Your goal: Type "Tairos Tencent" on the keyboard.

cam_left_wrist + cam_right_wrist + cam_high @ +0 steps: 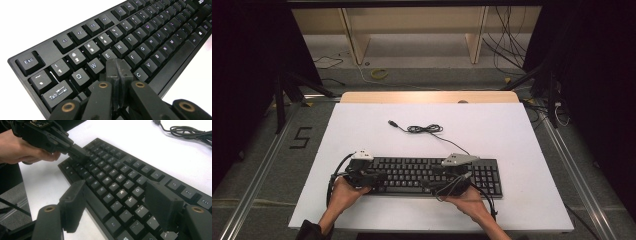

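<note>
High view: the black keyboard [432,176] lies flat on the white worktop [362,130] at about 6 o'clock, its long side running 9 to 3 o'clock, with its cable [427,129] in a loose tangle toward 12 o'clock and the plug unattached. The left gripper [117,71] stands over the letter block at the 9 o'clock end; in the left gripper view its jaws are pressed together with nothing between them, the joined tip resting on or just above the keys below W and E. Whether a key is actually depressed cannot be told. The right gripper [117,202] hovers above the middle-right letter keys, jaws spread apart and empty. Judgement: the work appears to be key pressing with the closed left tip; one press is in hand or about to land, the right gripper has not engaged, and the number of keys left cannot be established
</note>
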The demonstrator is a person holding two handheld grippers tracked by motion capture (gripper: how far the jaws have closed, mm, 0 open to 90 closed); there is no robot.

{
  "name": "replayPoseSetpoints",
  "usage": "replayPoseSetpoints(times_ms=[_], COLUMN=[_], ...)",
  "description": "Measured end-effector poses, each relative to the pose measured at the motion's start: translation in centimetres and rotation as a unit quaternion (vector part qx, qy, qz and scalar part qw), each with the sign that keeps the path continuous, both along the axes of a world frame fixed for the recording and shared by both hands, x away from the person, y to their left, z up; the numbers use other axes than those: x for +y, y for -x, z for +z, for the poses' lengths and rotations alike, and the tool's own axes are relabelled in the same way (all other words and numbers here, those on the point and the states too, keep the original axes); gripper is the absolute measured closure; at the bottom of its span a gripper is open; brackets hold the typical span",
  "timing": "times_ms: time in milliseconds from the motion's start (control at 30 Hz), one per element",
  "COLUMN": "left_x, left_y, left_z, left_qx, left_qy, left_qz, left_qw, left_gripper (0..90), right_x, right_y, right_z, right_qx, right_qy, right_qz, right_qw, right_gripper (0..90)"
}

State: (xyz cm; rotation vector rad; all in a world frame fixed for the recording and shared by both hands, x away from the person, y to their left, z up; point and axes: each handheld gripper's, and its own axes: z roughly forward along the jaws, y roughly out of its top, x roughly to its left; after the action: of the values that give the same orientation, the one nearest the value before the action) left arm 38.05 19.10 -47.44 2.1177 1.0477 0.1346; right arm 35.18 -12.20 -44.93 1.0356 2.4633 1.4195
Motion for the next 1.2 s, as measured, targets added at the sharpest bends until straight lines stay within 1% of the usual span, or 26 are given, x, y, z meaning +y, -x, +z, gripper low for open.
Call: replayPoseSetpoints(times_ms=[67,100,167,267,367,433,467,500,633,767,800,867,1033,1133,1200], left_x=[0.0,0.0,0.0,0.0,0.1,0.0,0.0,0.1,0.2,0.3,0.3,0.3,0.2,0.2,0.2], left_y=[0.0,-0.1,-0.2,-0.2,-0.2,-0.1,-0.1,0.0,0.2,0.3,0.4,0.5,0.7,0.9,1.0], left_z=[-0.1,-0.2,-0.3,-0.3,-0.3,-0.2,-0.1,0.0,0.4,0.7,0.7,0.9,1.2,1.4,1.5], left_qx=[0.001,0.005,0.008,0.008,0.010,0.006,0.001,-0.001,-0.009,-0.008,-0.011,-0.012,-0.014,-0.022,-0.024], left_qy=[0.000,-0.006,0.002,0.000,0.003,-0.001,-0.001,0.003,0.018,0.043,0.045,0.051,0.075,0.082,0.092], left_qz=[0.001,-0.001,0.000,-0.001,-0.001,0.002,0.006,0.004,0.013,0.007,0.007,0.008,0.005,0.003,0.006], left_qw=[1.0000,1.0000,1.0000,1.0000,0.9999,1.0000,1.0000,1.0000,0.9997,0.9990,0.9989,0.9986,0.9971,0.9964,0.9955], left_gripper=[89.1,89.1,89.2,89.3,89.3,89.1,89.0,88.9,82.6,74.8,73.1,68.2,55.4,47.9,43.8], right_x=[0.0,0.0,0.0,0.0,-0.1,0.0,0.0,0.0,0.0,0.0,0.0,0.0,0.0,0.1,0.1], right_y=[0.1,0.1,0.1,0.2,0.2,0.3,0.3,0.3,0.2,0.3,0.3,0.3,0.3,0.3,0.3], right_z=[0.0,0.0,0.0,0.0,0.0,0.0,0.0,0.0,0.0,0.1,0.1,0.1,0.1,0.1,0.1], right_qx=[-0.001,-0.001,0.000,0.001,0.000,-0.001,-0.001,-0.001,-0.002,-0.002,-0.002,-0.002,-0.003,-0.004,-0.004], right_qy=[0.000,0.000,0.000,0.000,0.000,0.000,0.000,-0.001,-0.002,-0.004,-0.005,-0.005,-0.004,-0.005,-0.006], right_qz=[0.000,0.001,0.002,0.001,0.002,0.002,0.002,0.002,0.002,0.001,0.002,0.002,0.002,0.003,0.003], right_qw=[1.0000,1.0000,1.0000,1.0000,1.0000,1.0000,1.0000,1.0000,1.0000,1.0000,1.0000,1.0000,1.0000,1.0000,1.0000], right_gripper=[34.4,34.5,34.5,34.5,34.5,34.5,34.5,34.5,34.5,34.5,34.5,34.5,34.6,34.7,34.8])
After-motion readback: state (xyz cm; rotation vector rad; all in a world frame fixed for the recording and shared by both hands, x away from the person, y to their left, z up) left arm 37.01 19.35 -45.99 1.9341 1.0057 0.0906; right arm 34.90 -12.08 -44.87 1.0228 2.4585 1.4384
